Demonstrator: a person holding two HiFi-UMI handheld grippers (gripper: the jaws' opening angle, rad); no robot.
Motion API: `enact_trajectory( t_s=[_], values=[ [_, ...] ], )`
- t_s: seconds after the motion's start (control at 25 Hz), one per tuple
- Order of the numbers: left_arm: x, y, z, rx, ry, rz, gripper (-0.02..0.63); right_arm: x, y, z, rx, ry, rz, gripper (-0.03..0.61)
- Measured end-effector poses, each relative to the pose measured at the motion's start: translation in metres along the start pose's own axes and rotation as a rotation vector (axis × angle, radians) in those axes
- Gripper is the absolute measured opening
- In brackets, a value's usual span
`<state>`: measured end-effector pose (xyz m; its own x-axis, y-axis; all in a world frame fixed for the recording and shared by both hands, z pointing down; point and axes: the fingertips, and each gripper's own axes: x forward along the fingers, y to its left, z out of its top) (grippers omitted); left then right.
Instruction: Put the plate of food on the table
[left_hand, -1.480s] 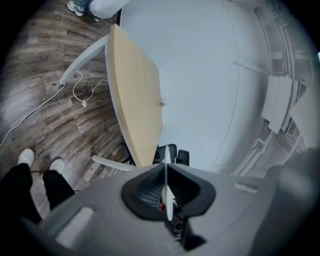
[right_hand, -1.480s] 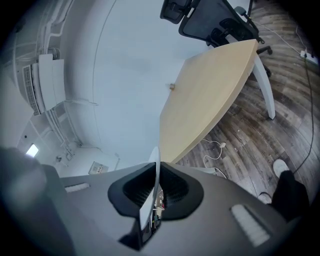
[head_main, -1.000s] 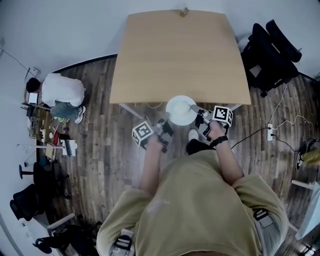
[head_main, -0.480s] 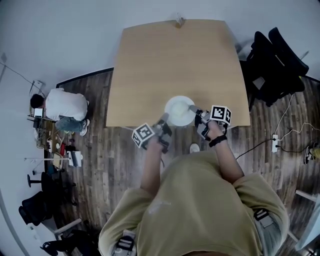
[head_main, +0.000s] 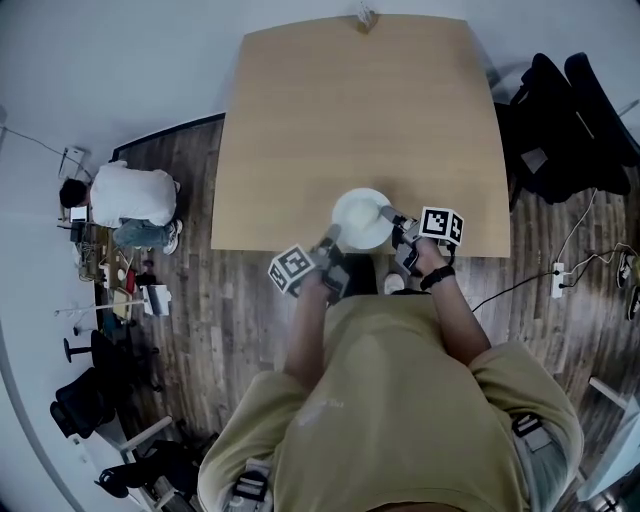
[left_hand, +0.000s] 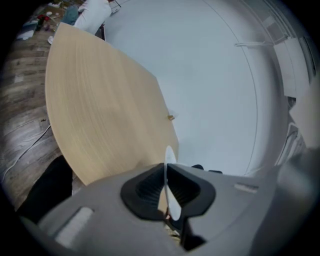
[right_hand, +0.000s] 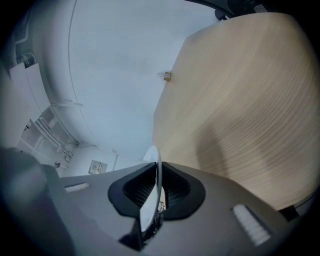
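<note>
We hold round white plate by opposite rims, L gripper & R gripper both clamped on it, above near edge of light wooden table. Prob. not set down yet; lowering + release left.

Ahead of the jaws I see a pale wooden table running out to a plain white wall, with a small object at its far edge. Dark plank floor lies below. Well right of the jaws stands a black office chair, and a power strip lies nearer. Far left, a person in a white shirt crouches beside clutter.
</note>
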<state>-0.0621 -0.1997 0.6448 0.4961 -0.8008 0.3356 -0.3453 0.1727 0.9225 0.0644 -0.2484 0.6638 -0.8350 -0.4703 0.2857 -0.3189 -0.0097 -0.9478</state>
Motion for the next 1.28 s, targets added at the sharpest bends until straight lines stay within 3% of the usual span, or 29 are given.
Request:
enact_trajectory(
  t_s=[0.24, 0.44, 0.8, 1.08, 1.28],
  values=[
    [0.042, 0.014, 0.045, 0.024, 0.038, 0.05, 0.011, 0.05, -0.011, 0.038, -0.026, 0.014, -0.071, 0.032],
    [0.09, 0.007, 0.097, 0.107, 0.078, 0.057, 0.017, 0.09, 0.002, 0.091, -0.049, -0.013, -0.078, 0.032],
    [0.154, 0.033, 0.15, 0.146, 0.146, 0.104, 0.028, 0.153, -0.016, 0.149, -0.082, 0.02, -0.138, 0.034],
    [0.19, 0.056, 0.181, 0.238, 0.199, 0.184, 0.037, 0.191, -0.035, 0.17, -0.112, 0.047, -0.211, 0.041],
    [0.21, 0.072, 0.197, 0.262, 0.215, 0.22, 0.038, 0.211, -0.053, 0.18, -0.078, 0.044, -0.241, 0.044]
  ],
)
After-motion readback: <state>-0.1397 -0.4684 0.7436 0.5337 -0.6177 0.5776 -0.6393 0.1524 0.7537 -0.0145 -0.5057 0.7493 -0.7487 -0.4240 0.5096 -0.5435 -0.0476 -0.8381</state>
